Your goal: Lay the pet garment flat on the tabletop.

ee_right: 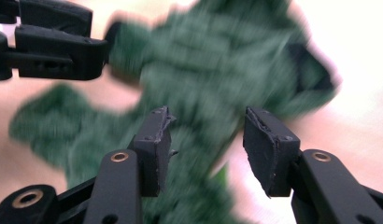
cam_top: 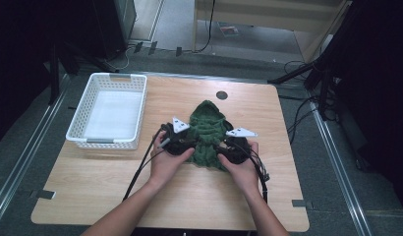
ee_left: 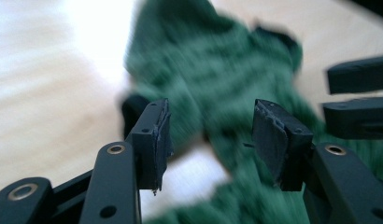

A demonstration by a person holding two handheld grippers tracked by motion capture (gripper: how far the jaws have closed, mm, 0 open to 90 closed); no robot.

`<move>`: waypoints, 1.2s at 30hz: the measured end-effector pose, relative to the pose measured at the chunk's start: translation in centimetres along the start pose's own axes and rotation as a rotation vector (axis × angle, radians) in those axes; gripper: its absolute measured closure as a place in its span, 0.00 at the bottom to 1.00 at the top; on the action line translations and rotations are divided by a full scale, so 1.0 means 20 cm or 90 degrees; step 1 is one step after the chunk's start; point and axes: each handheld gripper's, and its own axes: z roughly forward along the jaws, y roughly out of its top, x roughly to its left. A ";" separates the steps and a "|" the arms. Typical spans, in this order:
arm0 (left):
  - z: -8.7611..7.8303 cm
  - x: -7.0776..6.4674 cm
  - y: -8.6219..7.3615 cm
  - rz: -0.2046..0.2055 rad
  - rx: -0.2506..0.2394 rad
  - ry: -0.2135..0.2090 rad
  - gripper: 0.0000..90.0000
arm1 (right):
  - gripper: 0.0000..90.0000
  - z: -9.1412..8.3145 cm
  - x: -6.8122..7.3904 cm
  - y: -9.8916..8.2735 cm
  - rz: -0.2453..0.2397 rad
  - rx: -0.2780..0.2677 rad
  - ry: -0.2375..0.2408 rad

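Counting from the left, the wooden table (cam_top: 91, 187) carried one white slatted basket (cam_top: 109, 110), one crumpled green knitted garment (cam_top: 207, 133) near the middle, and one dark round grommet (cam_top: 221, 95) beyond the garment. Two grippers flanked the garment's near edge. The left gripper (ee_left: 208, 135) had its jaws parted, green knit blurred behind them and nothing pinched. The right gripper (ee_right: 207, 142) likewise stood apart, gripping nothing. Each gripper's camera caught the other gripper across the garment.
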 end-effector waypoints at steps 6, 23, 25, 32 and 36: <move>0.09 -0.05 -0.08 0.041 0.058 0.005 0.72 | 0.84 0.08 -0.01 -0.06 0.019 0.039 -0.012; -0.11 0.12 -0.10 -0.045 -0.038 -0.053 0.44 | 0.57 -0.10 -0.10 -0.05 0.033 -0.059 0.052; -0.18 0.16 -0.11 -0.048 -0.055 -0.061 0.42 | 0.55 -0.19 -0.12 -0.04 0.039 -0.084 0.066; -0.21 0.21 -0.24 -0.004 0.010 -0.021 0.54 | 0.53 -0.27 -0.13 -0.24 0.018 -0.009 0.047; -0.21 0.18 -0.29 0.039 0.020 -0.033 0.75 | 0.69 -0.21 -0.13 -0.32 -0.020 0.020 -0.004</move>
